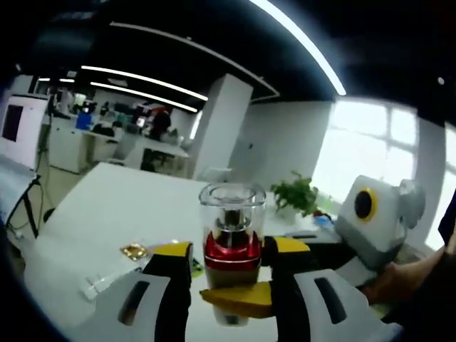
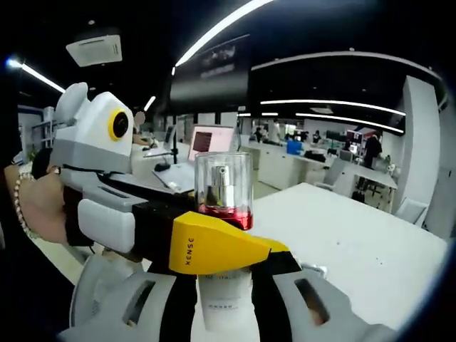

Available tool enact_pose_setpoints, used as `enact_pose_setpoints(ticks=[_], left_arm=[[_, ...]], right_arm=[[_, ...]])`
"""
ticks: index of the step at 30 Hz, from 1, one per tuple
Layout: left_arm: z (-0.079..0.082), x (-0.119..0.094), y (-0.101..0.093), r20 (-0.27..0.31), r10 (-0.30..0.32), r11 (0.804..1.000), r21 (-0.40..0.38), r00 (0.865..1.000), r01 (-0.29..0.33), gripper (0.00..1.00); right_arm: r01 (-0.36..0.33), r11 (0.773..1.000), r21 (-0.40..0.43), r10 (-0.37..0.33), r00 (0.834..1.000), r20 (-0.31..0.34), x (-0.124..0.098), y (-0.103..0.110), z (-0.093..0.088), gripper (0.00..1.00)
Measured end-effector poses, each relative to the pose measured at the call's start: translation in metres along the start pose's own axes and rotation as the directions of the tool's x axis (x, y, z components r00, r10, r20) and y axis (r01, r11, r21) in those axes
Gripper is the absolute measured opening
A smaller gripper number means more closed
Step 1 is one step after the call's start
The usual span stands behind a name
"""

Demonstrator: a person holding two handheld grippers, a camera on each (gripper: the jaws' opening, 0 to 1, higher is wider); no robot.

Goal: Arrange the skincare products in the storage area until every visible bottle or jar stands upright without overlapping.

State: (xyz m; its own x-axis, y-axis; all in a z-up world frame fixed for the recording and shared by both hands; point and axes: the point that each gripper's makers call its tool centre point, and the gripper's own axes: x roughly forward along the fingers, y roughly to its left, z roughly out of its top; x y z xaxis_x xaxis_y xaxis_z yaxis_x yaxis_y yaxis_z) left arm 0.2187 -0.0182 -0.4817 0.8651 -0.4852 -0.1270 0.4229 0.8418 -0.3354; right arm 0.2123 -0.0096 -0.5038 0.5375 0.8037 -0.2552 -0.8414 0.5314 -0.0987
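Left gripper of ours clamping the red-collared bottle at frame centre, our right gripper pinching its lower body, white table lying behind.

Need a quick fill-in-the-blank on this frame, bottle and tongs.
1. The bottle has a clear cap and a ____ collar.
2. In the right gripper view, the left tongs cross it with a ____ tip.
3. Past the table sits a green potted ____.
Missing: red; yellow; plant.
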Motion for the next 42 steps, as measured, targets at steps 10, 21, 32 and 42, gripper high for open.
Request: enact_pose_setpoints(ticks=[10, 21, 32, 42], left_arm=[[0.001, 0.002, -0.001, 0.003, -0.009, 1.0, -0.008, 1.0, 0.009, 0.3], [0.001, 0.003, -0.003, 0.003, -0.009, 1.0, -0.005, 1.0, 0.009, 0.29], [0.001, 0.002, -0.002, -0.013, -0.006, 1.0, -0.002, 1.0, 0.006, 0.26], [0.007, -0.002, -0.008, -0.038, -0.083, 0.997, -0.009, 0.996, 0.082, 0.26]], right_arm=[[-0.009, 1.0, 0.008, 0.009, 1.0, -0.011, 0.0, 0.0, 0.002, 0.28], [-0.009, 1.0, 0.004, 0.009, 1.0, -0.02, -0.001, -0.001, -0.001, 0.28], [-0.016, 1.0, 0.016, 0.016, 1.0, -0.019, -0.004, 0.003, 0.001, 0.28], [-0.125, 0.99, 0.061, 0.122, 0.991, 0.048, -0.009, 0.012, 0.013, 0.3]])
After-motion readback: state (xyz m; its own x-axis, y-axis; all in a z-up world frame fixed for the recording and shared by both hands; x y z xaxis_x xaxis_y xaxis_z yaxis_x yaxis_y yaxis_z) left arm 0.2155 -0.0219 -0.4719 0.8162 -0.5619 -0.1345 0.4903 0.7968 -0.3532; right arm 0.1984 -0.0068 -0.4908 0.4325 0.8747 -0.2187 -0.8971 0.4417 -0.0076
